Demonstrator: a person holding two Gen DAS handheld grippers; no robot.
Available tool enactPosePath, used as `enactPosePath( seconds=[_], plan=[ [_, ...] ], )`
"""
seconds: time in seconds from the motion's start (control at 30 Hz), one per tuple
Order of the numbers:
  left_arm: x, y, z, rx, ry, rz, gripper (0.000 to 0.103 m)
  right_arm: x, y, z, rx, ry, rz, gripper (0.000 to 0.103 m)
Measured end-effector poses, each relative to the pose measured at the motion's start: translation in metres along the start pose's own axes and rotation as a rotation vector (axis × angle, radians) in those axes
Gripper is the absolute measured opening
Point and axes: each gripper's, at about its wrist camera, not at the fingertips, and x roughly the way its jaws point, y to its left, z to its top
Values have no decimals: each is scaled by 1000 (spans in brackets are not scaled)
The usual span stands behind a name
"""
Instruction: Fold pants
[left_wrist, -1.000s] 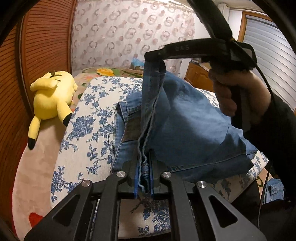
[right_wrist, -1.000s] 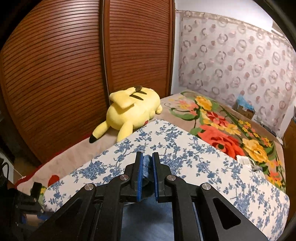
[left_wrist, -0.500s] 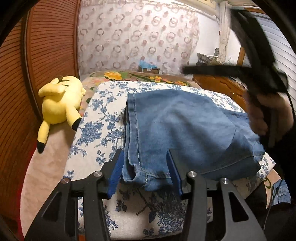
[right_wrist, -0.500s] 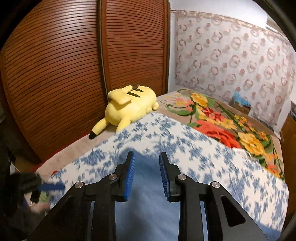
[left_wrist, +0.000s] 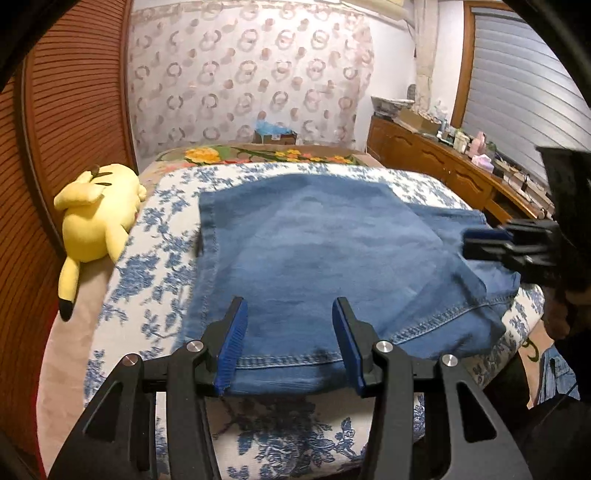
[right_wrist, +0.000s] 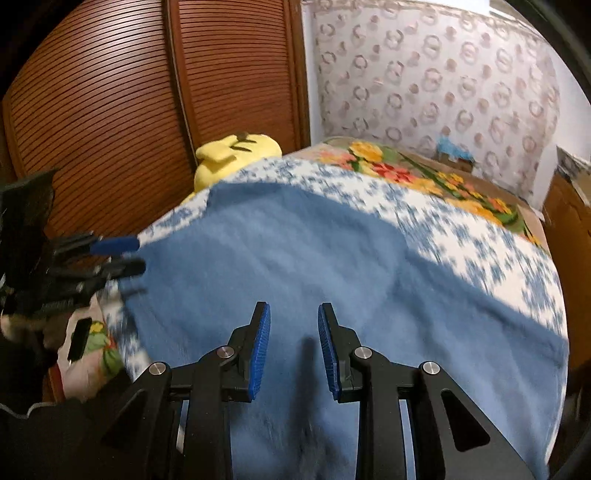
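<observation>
Left wrist view: the left tongs (left_wrist: 290, 314) are spread wide, blue pads apart, with nothing between them. They hang over the near hem of the jeans (left_wrist: 314, 254). The jeans lie folded and flat on a blue-flowered quilt (left_wrist: 162, 236) that covers the bed (left_wrist: 74, 354). A stitched hem runs across just ahead of the pads. On the right side a lower layer of denim sticks out from under the top layer. The right tongs (left_wrist: 484, 240) come in from the right edge, above that lower layer; their spread cannot be judged from this angle. A yellow plush (left_wrist: 96, 218) lies on the bed to the left of the quilt, near a slatted wooden door (left_wrist: 62, 122). A wooden dresser (left_wrist: 443, 166) with small items on top stands along the right wall.

Right wrist view: the right tongs (right_wrist: 293, 334) are spread apart and hold nothing, above the blurred jeans (right_wrist: 332, 266). The left tongs (right_wrist: 122, 254) reach in from the left edge beside the jeans' edge, one blue pad and one dark finger showing with a gap between. The plush (right_wrist: 236, 155) peeks over the far side of the quilt (right_wrist: 480, 243).
</observation>
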Motion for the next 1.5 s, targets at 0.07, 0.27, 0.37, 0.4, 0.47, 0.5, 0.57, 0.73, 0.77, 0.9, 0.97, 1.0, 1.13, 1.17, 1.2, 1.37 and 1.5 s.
enactPosePath(
  seconds=[0.07, 0.27, 0.37, 0.4, 0.47, 0.5, 0.57, 0.73, 0.77, 0.9, 0.97, 1.0, 1.13, 1.17, 1.2, 1.37, 1.5],
  plan=[
    [5, -2, -2, -1, 11, -3, 49, -6, -1, -8, 21, 16, -3, 28],
    [18, -2, -9, -4, 48, 4, 49, -8, -3, -20, 83, 48, 5, 28],
    [21, -1, -11, -14, 55, 4, 49, -4, -2, -18, 92, 50, 31, 28],
    [22, -1, -12, -16, 57, 5, 49, -3, -1, -18, 84, 57, 34, 28],
    [23, -2, -14, -13, 61, 7, 49, 1, 1, -20, 70, 81, 45, 28],
    [23, -3, -15, -11, 61, 9, 49, 2, 0, -21, 68, 90, 44, 27],
    [23, -3, -16, -14, 59, 9, 49, 1, -1, -22, 56, 100, 62, 9],
    [22, -4, -16, -18, 57, 9, 49, -18, -7, -31, 53, 92, 61, 2],
    [22, -3, -16, -18, 58, 9, 49, -22, -9, -34, 62, 90, 62, 1],
    [23, -3, -16, -26, 58, 9, 49, -25, -19, -53, 115, 110, 44, 0],
    [22, -4, -15, -24, 56, 16, 49, -26, -25, -55, 140, 105, 41, 0],
    [22, -5, -14, -23, 56, 16, 49, -28, -29, -53, 147, 81, 28, 0],
    [17, -11, -10, -11, 44, -2, 49, -31, -35, -38, 141, 16, 8, 0],
    [16, -14, -8, -2, 39, -6, 49, -29, -37, -34, 139, 6, 1, 0],
    [15, -18, -6, 8, 36, -10, 49, -26, -40, -29, 138, -3, -10, 3],
    [19, -39, 9, 60, 20, -51, 49, 6, -56, 2, 142, -34, -40, 19],
    [28, -47, 19, 91, 19, -49, 49, 44, -73, 25, 188, -23, -18, 23]
  ],
)
